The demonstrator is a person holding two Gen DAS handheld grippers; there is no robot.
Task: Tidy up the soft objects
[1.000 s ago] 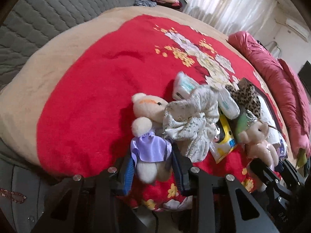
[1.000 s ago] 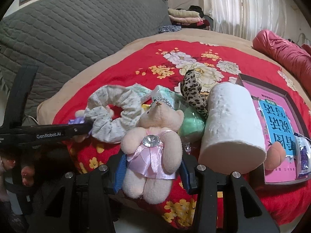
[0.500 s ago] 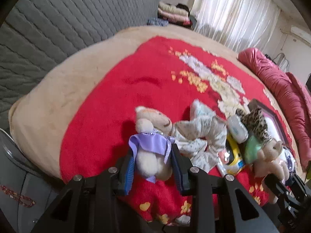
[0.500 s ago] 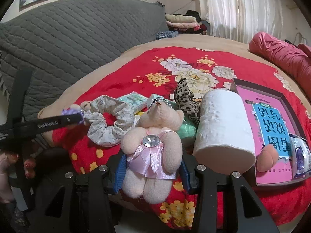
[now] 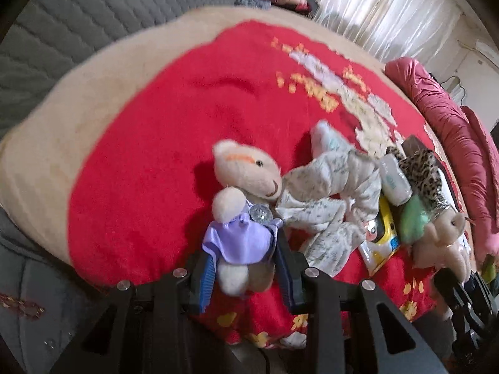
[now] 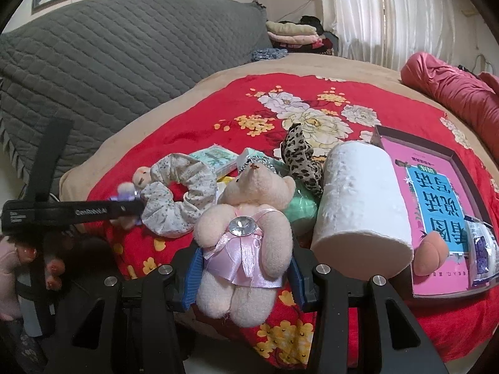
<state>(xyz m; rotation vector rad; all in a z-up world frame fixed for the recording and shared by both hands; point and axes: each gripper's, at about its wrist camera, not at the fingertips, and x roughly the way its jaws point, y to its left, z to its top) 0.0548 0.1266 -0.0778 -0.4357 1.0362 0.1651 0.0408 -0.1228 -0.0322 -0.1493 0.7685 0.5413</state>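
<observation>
Left claw [image 5: 243,268]: clamped on your purple-dress bear [image 5: 241,218], low over the red blanket [image 5: 149,162] beside the floral scrunchie [image 5: 330,205].
Right claw [image 6: 243,275]: clamped on the pink-dress bear [image 6: 246,233].
Placing: set each bear down upright, clear of the scrunchie and the paper roll [image 6: 361,199], before you loosen.

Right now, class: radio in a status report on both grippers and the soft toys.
Left gripper shut on purple-dress bear. Right gripper shut on pink-dress bear. Floral scrunchie touching purple bear; paper roll close beside pink bear.

Bare red blanket [image 5: 149,162] lies open left of the floral scrunchie [image 5: 336,193]; toilet roll [image 6: 358,199] blocks right
</observation>
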